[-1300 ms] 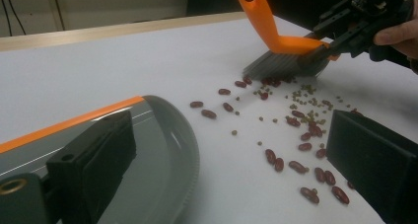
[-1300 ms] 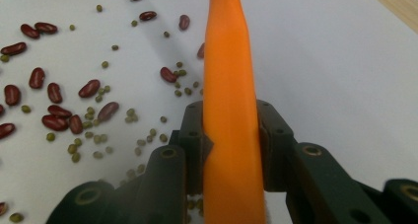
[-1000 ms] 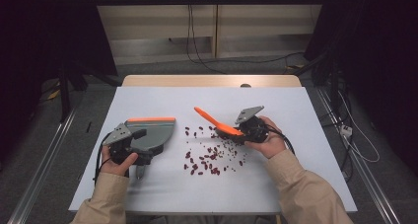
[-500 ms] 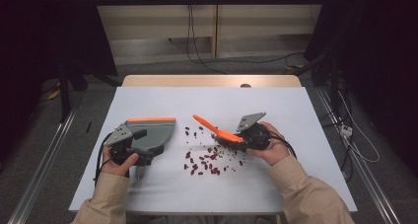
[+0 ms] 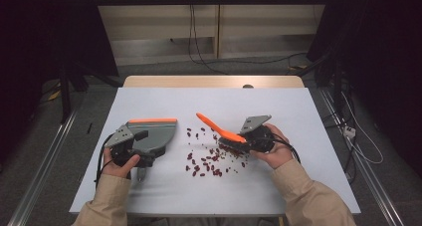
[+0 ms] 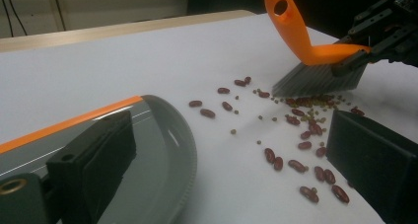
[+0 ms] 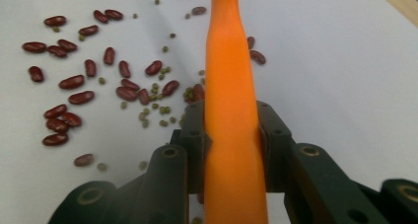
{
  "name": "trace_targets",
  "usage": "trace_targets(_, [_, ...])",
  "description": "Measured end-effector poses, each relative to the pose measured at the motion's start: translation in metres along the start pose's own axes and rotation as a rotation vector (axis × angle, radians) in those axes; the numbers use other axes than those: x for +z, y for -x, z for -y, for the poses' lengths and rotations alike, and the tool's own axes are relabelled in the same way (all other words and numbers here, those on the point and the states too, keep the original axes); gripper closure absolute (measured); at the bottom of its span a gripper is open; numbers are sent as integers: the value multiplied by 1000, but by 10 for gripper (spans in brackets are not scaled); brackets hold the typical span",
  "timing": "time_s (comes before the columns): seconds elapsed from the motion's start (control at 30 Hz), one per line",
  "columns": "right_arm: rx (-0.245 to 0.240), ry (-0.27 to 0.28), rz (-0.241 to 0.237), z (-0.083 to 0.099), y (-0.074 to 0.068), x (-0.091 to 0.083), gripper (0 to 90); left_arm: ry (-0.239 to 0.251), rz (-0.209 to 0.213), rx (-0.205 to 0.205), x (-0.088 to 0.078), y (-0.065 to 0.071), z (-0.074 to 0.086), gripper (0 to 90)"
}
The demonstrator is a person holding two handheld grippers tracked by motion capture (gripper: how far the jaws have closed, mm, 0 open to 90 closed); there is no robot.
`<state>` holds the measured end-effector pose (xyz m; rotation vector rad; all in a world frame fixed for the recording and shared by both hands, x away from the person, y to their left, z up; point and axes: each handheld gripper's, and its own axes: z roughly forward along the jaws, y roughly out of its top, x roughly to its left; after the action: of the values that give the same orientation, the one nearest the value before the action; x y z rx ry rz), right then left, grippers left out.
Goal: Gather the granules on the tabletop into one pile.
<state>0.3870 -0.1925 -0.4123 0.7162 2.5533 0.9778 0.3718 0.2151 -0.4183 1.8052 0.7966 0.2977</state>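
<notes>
Red kidney beans [image 5: 206,161] and small green beans [image 7: 157,108] lie scattered mid-table. My right gripper [image 5: 245,139] [image 7: 231,120] is shut on the orange handle of a small brush [image 5: 221,132] [image 7: 229,76]. The brush's grey bristles [image 6: 318,81] touch the right side of the bean patch. A grey dustpan [image 5: 154,134] [image 6: 162,150] with an orange rim lies flat to the left of the beans. My left gripper [image 5: 147,149] [image 6: 231,160] sits at the dustpan with its jaws wide apart. One jaw lies over the pan and the other over the table by the beans.
The white table top [image 5: 298,111] has bare room behind the beans and to the right. A wooden strip [image 5: 214,81] runs along the far edge. Cables trail on the floor beyond it.
My right gripper and the brush have shifted a little toward the near edge, bringing the bristles down at the beans. The left gripper and dustpan have stayed still.
</notes>
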Motion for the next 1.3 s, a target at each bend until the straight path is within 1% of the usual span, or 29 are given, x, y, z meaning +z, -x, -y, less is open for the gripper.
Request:
trace_targets(0.03, [16, 15, -2, 0, 3, 0, 712, 1, 1, -2, 0, 0, 0, 48])
trace_targets(0.1, [32, 39, 0, -2, 8, -2, 712, 0, 2, 0, 0, 0, 0, 48])
trace_targets(0.17, [59, 75, -2, -4, 13, -2, 712, -3, 1, -2, 1, 0, 0, 48])
trace_targets(0.23, [76, 92, 9, -8, 19, -2, 712, -3, 1, -7, 1, -1, 0, 48])
trace_targets(0.27, [75, 97, 22, -10, 22, 0, 712, -3, 1, -7, 1, -1, 0, 48])
trace_targets(0.37, [88, 105, 34, -15, 32, 8, 712, -3, 1, -8, 1, -1, 0, 48])
trace_targets(0.47, [77, 101, 63, -21, 39, 19, 713, -7, 3, -5, 2, -2, 1, 48])
trace_targets(0.53, [80, 107, 76, -25, 43, 28, 713, -10, 4, -5, 3, -2, 1, 48])
trace_targets(0.6, [62, 103, 100, -31, 45, 36, 713, -13, 3, -4, 3, -2, 1, 48])
trace_targets(0.67, [57, 110, 94, -36, 47, 44, 713, -9, 2, -7, 2, -2, 1, 49])
trace_targets(0.77, [26, 101, 117, -44, 49, 55, 713, -5, 3, -11, 2, -3, 1, 48])
trace_targets(0.83, [0, 92, 143, -47, 49, 63, 713, -6, 2, -11, 1, -3, 1, 48])
trace_targets(0.9, [-15, 77, 125, -47, 47, 70, 713, -5, 2, -13, 1, -3, 1, 48])
trace_targets(0.93, [-34, 65, 113, -47, 45, 73, 712, -5, 4, -11, 0, -3, 1, 48])
trace_targets(0.97, [-39, 73, 90, -47, 42, 75, 712, -5, 4, -10, 0, -4, 1, 48])
trace_targets(1.0, [-57, 66, 89, -48, 40, 75, 711, -5, 3, -10, -1, -4, 2, 48])
trace_targets(1.03, [-65, 46, 79, -50, 37, 75, 710, -5, 1, -11, -1, -4, 2, 48])
trace_targets(1.13, [-93, 33, 50, -49, 32, 72, 708, 2, 2, -13, -2, -3, 1, 48])
trace_targets(1.17, [-102, 35, 41, -48, 30, 71, 707, 2, 4, -9, -2, -3, 1, 48])
trace_targets(1.23, [-96, 40, 18, -45, 27, 68, 707, 0, 4, -9, -1, -3, 1, 48])
trace_targets(1.3, [-110, 43, 0, -43, 23, 65, 706, -3, 3, -9, -1, -3, 1, 48])
